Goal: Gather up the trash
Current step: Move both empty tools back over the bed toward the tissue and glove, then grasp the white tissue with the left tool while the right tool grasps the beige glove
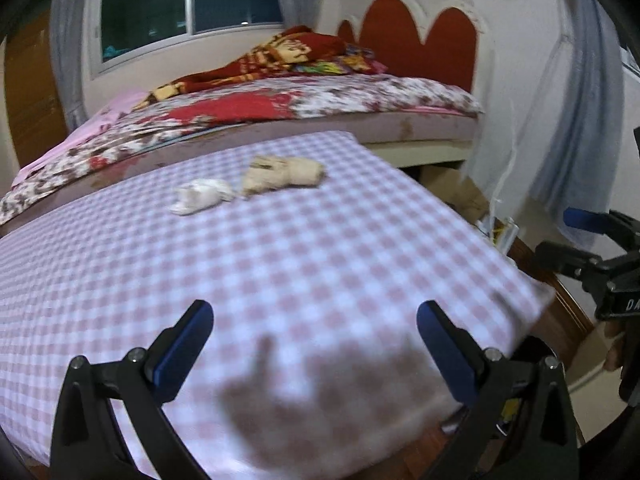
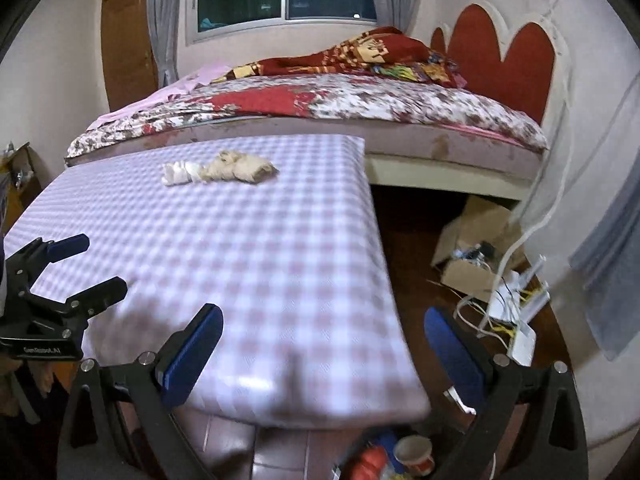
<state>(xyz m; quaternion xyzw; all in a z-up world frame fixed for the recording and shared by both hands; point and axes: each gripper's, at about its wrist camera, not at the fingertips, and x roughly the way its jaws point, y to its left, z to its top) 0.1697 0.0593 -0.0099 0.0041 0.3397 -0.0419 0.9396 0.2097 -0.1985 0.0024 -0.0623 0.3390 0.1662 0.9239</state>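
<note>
I am holding my left tongs (image 1: 314,344) spread wide and empty over the near end of the checkered worktop (image 1: 280,260); my right tongs (image 2: 320,348) are hanging just as wide, gripping nothing, over its near right corner. Below them a cup (image 2: 414,454) and other bits are lying low, blurred. Far across the cloth, the white crumpled tissue (image 1: 200,197) and the beige crumpled paper wad (image 1: 286,174) are sitting side by side, touching, near the bed (image 1: 360,96). Judging by this, collecting is barely starting: both pieces are waiting.
</note>
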